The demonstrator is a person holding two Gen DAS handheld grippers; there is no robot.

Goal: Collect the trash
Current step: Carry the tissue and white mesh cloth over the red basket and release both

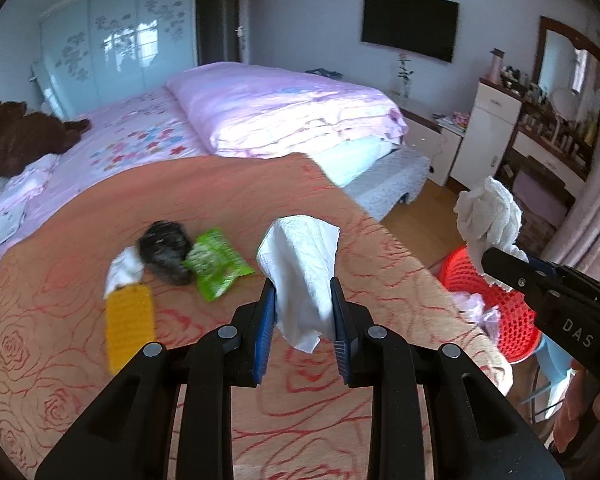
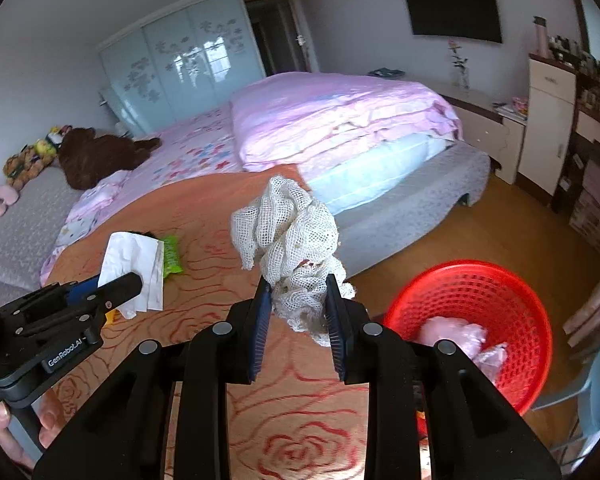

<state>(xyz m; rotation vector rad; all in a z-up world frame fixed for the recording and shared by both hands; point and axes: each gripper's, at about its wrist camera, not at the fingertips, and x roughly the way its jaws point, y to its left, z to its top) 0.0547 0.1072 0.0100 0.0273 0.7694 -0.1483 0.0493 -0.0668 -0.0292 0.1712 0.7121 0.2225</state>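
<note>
My left gripper (image 1: 303, 300) is shut on a white paper tissue (image 1: 300, 264), held above the orange rose-patterned cover (image 1: 220, 392); the same tissue (image 2: 130, 264) shows at the left of the right wrist view. My right gripper (image 2: 298, 300) is shut on a crumpled white mesh cloth (image 2: 290, 240), which hangs over the cover's right edge. That cloth (image 1: 488, 216) appears at the right of the left wrist view. A red plastic basket (image 2: 500, 280) stands on the floor to the right, with pinkish plastic bags (image 2: 460, 336) inside. On the cover lie a green wrapper (image 1: 216, 262), a black clump (image 1: 166, 250), a white scrap (image 1: 122, 270) and a yellow piece (image 1: 128, 328).
A bed with a pink quilt (image 2: 340, 120) lies beyond the cover. A brown plush toy (image 1: 24, 136) rests at its left. Wooden floor (image 2: 500, 220) stretches right toward a white cabinet (image 2: 548, 120) and a cluttered dresser. A pale blue chair (image 2: 596, 392) stands next to the basket. A hand (image 2: 16, 432) holds the left gripper.
</note>
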